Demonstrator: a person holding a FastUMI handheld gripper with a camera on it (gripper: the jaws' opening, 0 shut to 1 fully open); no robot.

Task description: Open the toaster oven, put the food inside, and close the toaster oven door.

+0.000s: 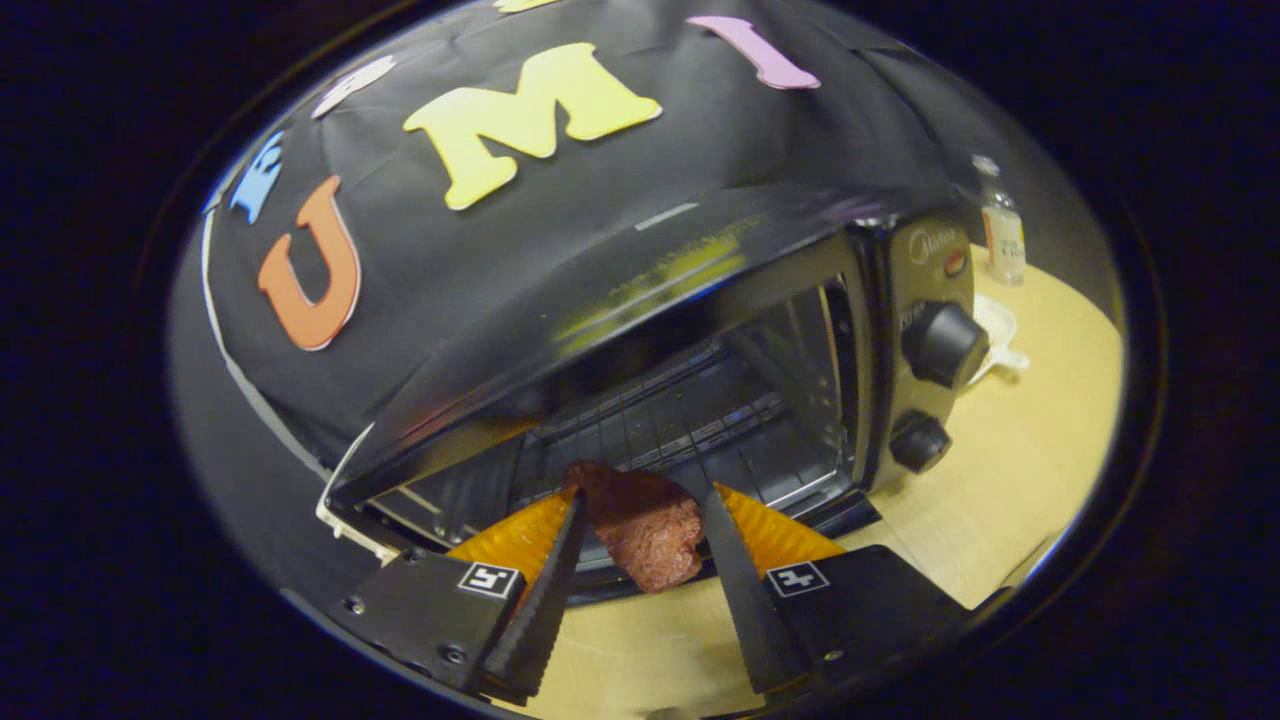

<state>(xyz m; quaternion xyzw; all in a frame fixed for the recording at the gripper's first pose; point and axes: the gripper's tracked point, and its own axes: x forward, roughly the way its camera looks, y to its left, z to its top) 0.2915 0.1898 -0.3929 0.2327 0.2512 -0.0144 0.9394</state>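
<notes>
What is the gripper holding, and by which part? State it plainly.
The gripper is shut on the piece of reddish-brown meat, its two fingers pressing the meat's opposite sides near its far end, just in front of the open toaster oven.

Oven mouth open ahead
Toaster oven (pixel 700 400) cavity unblocked above wire rack (pixel 680 425); food (pixel 645 535) clamped between gripper (pixel 640 500) fingers at threshold.

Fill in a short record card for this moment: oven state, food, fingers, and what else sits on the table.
toaster oven: door open, wire rack visible inside
food: reddish-brown piece, held between the fingers at the oven's mouth
gripper: fingers shut on the food
knobs: two on the oven's control panel
bottle: clear, upright beyond the oven
table: light wood
</notes>
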